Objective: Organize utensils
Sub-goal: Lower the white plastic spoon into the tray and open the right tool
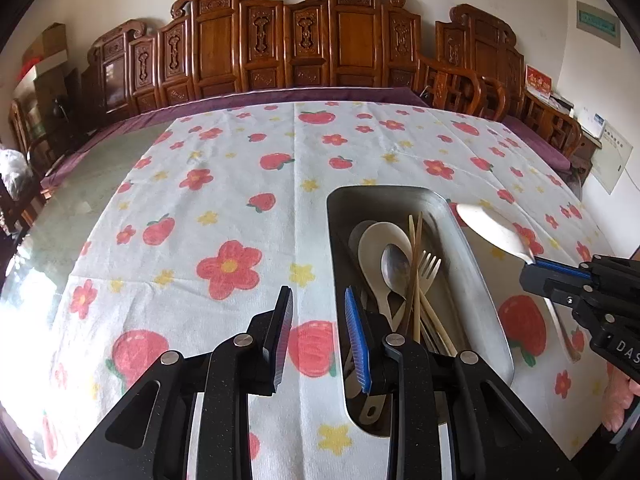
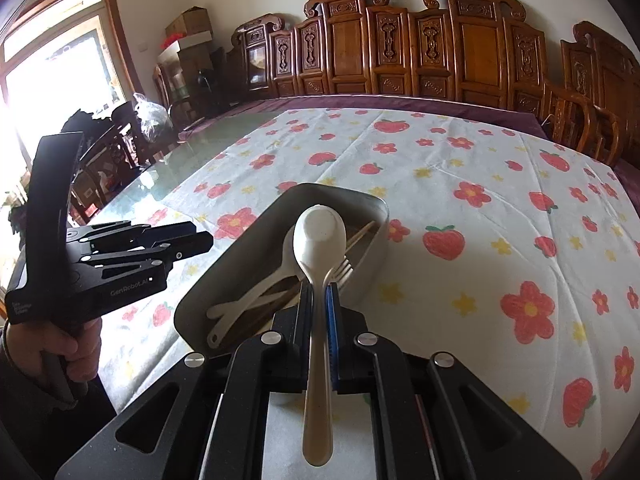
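Note:
A metal tray (image 1: pixel 486 292) (image 2: pixel 236 240) lies on the flowered tablecloth and holds several utensils: a cream spoon (image 1: pixel 378 248), a metal spoon (image 1: pixel 394 266), a fork (image 1: pixel 428 270) and chopsticks (image 1: pixel 416 248). My left gripper (image 1: pixel 318 296) hovers over the tray's left rim, jaws apart, nothing between them. My right gripper (image 2: pixel 319 292) is shut on the handle of a white spoon (image 2: pixel 319 232), its bowl held above the tray. In the left wrist view that white spoon (image 1: pixel 490 230) and the right gripper (image 1: pixel 538 266) come in from the right.
The tablecloth (image 1: pixel 240 200) covers most of a glass-topped table (image 2: pixel 168 176). Carved wooden chairs (image 1: pixel 280 40) line the far side. A person's hand (image 2: pixel 76 348) holds the left gripper's handle at the left of the right wrist view.

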### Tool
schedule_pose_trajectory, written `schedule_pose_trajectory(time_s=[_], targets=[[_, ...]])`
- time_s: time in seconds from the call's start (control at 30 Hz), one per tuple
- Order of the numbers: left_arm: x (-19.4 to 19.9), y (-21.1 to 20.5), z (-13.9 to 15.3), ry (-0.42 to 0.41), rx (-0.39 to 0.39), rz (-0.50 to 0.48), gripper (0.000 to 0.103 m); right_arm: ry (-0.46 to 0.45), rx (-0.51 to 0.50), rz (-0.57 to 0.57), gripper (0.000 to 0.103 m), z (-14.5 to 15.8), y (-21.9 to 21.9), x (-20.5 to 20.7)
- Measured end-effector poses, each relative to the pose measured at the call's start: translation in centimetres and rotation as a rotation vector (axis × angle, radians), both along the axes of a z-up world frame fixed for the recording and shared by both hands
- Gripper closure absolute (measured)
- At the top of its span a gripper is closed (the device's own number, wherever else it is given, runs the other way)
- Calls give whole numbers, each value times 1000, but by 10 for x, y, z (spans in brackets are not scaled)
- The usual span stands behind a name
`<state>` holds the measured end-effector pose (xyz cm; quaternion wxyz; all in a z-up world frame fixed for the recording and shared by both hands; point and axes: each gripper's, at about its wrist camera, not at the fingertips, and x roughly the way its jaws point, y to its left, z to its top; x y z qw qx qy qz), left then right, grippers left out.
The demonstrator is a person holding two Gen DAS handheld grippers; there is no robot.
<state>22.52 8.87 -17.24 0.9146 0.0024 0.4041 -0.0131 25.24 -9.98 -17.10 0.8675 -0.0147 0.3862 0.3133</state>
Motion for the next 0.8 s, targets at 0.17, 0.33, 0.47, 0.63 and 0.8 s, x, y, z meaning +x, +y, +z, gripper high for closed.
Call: schedule_pose_trajectory(time_s=[0.17, 0.33, 0.47, 0.63, 0.8], targets=[[-2, 14, 4, -9, -11, 20, 78, 20, 2, 3, 95, -1, 27, 14], [0, 29, 7, -13, -37, 53, 78, 51, -1, -15, 95, -10, 48, 28], [2, 34, 7, -14, -40, 64, 78, 85, 1, -40, 95, -20, 57, 39], [3, 37, 7, -13, -41, 72, 78, 122, 2, -60, 95, -32, 64, 46], [3, 37, 7, -13, -40, 71, 78, 138, 0, -79, 95, -38, 69, 51]])
